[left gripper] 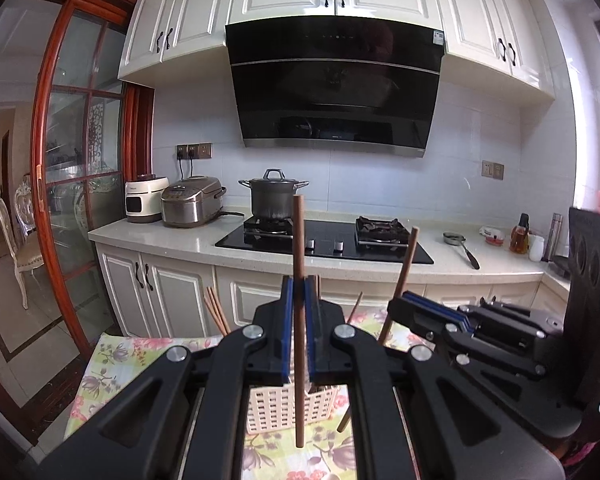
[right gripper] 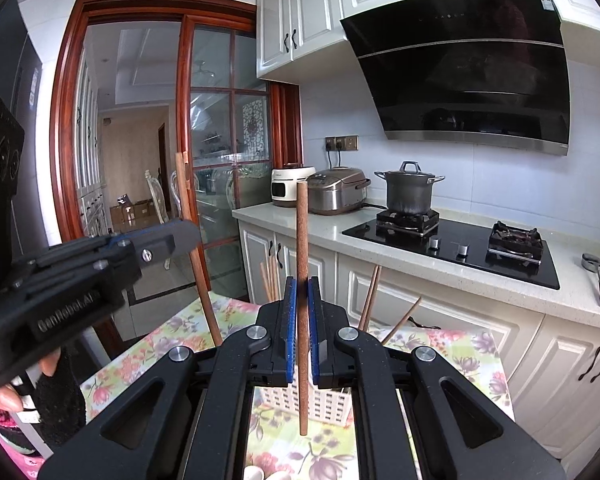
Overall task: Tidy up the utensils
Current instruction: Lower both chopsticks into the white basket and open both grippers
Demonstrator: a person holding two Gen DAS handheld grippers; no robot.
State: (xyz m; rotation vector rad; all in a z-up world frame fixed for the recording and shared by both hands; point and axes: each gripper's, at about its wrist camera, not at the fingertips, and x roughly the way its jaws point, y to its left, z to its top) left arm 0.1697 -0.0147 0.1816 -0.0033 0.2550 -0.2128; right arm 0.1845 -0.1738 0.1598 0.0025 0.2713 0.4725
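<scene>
In the left wrist view my left gripper (left gripper: 299, 296) is shut on a brown wooden chopstick (left gripper: 299, 240) that stands upright over a white slotted basket (left gripper: 276, 412). To its right, my right gripper (left gripper: 400, 300) clamps a second chopstick (left gripper: 408, 256), tilted right. The right wrist view shows the right gripper (right gripper: 302, 300) shut on its chopstick (right gripper: 301, 232) above the same basket (right gripper: 328, 404). At the left of that view the left gripper (right gripper: 188, 232) holds its stick (right gripper: 185, 184). Several more chopsticks (right gripper: 370, 300) poke up behind the jaws.
The basket rests on a table with a floral cloth (left gripper: 112, 360). Beyond it runs a white counter (left gripper: 172, 240) with a gas hob, a lidded pot (left gripper: 274, 198), a rice cooker (left gripper: 192, 202), a ladle (left gripper: 462, 246) and bottles. A glass sliding door (left gripper: 80, 168) is at left.
</scene>
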